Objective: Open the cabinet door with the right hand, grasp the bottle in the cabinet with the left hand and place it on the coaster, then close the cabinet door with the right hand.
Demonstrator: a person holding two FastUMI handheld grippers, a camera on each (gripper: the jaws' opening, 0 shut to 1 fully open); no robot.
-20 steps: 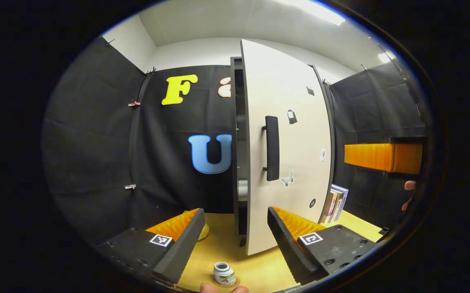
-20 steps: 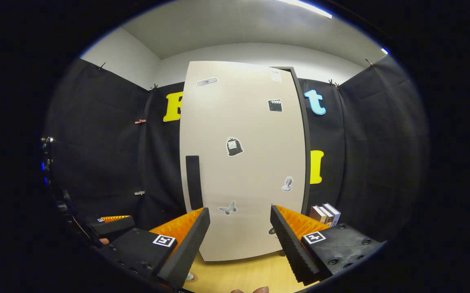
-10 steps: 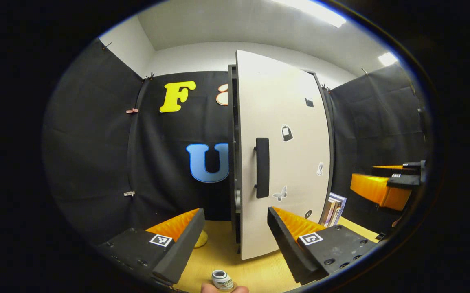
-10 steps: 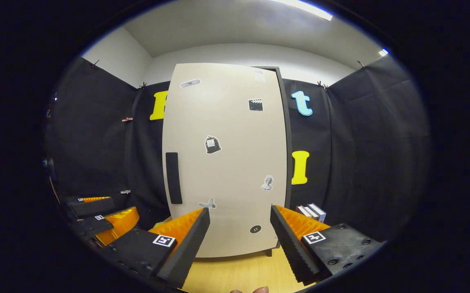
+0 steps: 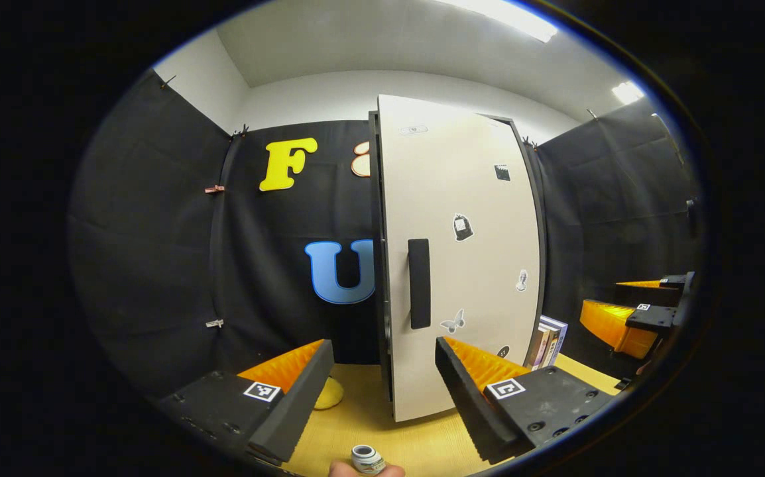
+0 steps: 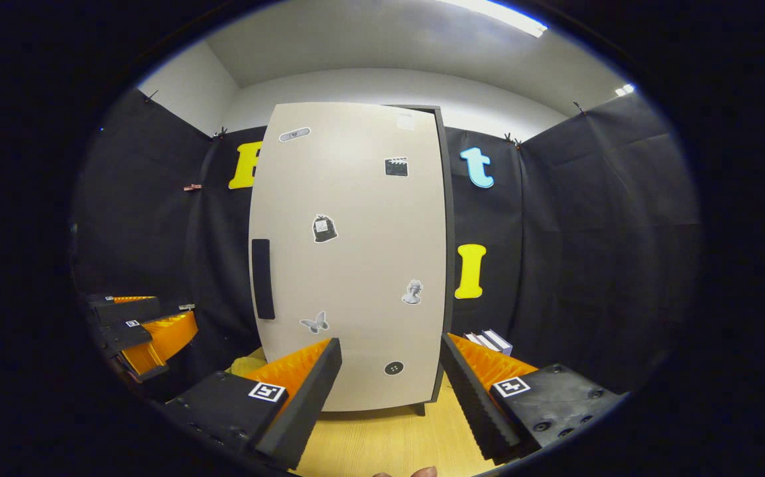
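Observation:
The cabinet's white door (image 5: pixel 462 278) with stickers lies flat against its dark frame, its black handle (image 5: pixel 419 283) on the left edge. A small white bottle (image 5: pixel 367 458) stands on the wooden table at the bottom edge, below my left gripper (image 5: pixel 382 391), which is open and holds nothing. In the right gripper view the same door (image 6: pixel 356 265) and handle (image 6: pixel 262 278) face me, a short way off. My right gripper (image 6: pixel 388 391) is open and empty. Each gripper shows off to the side in the other's view: right gripper (image 5: pixel 604 298), left gripper (image 6: pixel 174 311).
Several books (image 5: pixel 545 341) stand to the right of the cabinet, also seen as books (image 6: pixel 488 341). A yellow object (image 5: pixel 329 394) lies on the table (image 5: pixel 362 417) left of the cabinet foot. A person's fingertip (image 5: pixel 339 469) touches the bottom edge beside the bottle.
The door has swung from ajar to flat against the cabinet. Both grippers have drawn back from it, and the right gripper has dropped lower and away from the handle.

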